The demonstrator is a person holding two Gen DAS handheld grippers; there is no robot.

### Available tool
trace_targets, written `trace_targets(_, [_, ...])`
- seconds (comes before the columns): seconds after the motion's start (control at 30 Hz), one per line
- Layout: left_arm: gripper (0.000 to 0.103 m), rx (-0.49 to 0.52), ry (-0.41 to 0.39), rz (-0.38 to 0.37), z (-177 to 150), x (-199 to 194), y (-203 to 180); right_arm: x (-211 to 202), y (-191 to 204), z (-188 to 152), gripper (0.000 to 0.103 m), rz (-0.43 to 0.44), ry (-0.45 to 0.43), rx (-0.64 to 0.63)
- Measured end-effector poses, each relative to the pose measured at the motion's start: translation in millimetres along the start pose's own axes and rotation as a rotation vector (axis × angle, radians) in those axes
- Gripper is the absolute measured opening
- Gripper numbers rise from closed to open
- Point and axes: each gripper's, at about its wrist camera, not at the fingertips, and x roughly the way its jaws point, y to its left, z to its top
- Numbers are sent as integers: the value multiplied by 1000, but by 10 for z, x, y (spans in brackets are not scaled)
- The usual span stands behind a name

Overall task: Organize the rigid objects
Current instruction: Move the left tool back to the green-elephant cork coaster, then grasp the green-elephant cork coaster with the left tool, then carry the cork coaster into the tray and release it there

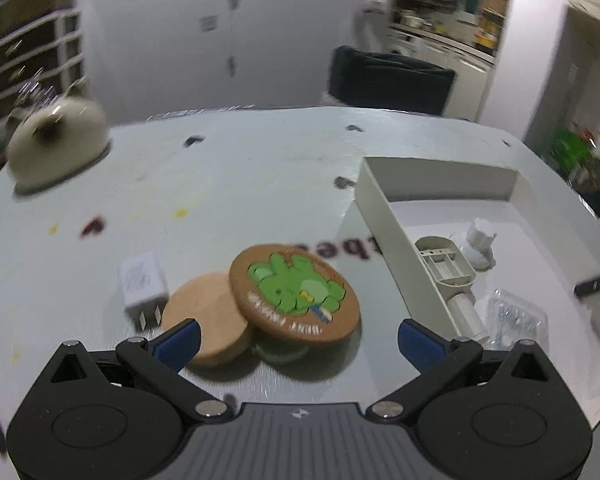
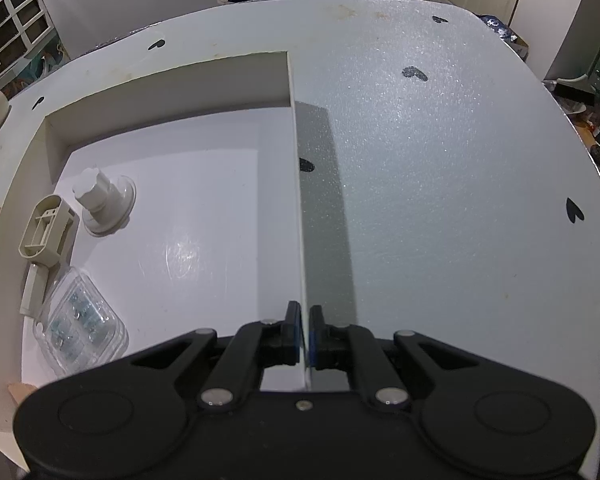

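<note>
In the left wrist view my left gripper (image 1: 298,340) is open and empty, just short of two round cork coasters: a plain one (image 1: 204,320) and one with a green cartoon print (image 1: 294,290) leaning over it. A white plug charger (image 1: 143,286) lies left of them. The shallow white box (image 1: 384,216) stands to the right and holds a beige plastic part (image 1: 446,268), a white knob piece (image 1: 478,242) and a clear plastic case (image 1: 514,318). In the right wrist view my right gripper (image 2: 305,334) is shut on the box's right wall (image 2: 298,208).
A cream dome-shaped object (image 1: 58,142) sits at the table's far left. The white table (image 2: 440,160) carries small dark heart marks. A dark chair (image 1: 388,78) stands behind the table, shelves at the left.
</note>
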Motion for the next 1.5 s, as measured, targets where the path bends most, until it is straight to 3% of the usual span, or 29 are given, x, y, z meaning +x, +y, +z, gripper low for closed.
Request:
trace_targets(0.2, [103, 192, 14, 17, 108, 256, -99, 0, -27, -1, 5, 5, -2, 14])
trace_targets(0.37, [103, 264, 32, 11, 235, 416, -106, -1, -29, -4, 5, 3, -5, 19])
trace_targets(0.73, [103, 433, 152, 3, 335, 722, -249, -10, -38, -2, 5, 4, -4, 23])
trace_targets(1.0, [98, 331, 155, -4, 362, 684, -154, -6, -36, 3, 5, 3, -2, 20])
trace_targets(1.3, [98, 205, 101, -31, 344, 423, -135, -5, -35, 2, 5, 3, -2, 20])
trace_targets(1.5, [98, 112, 47, -101, 428, 171, -235, -3, -23, 3, 5, 4, -4, 16])
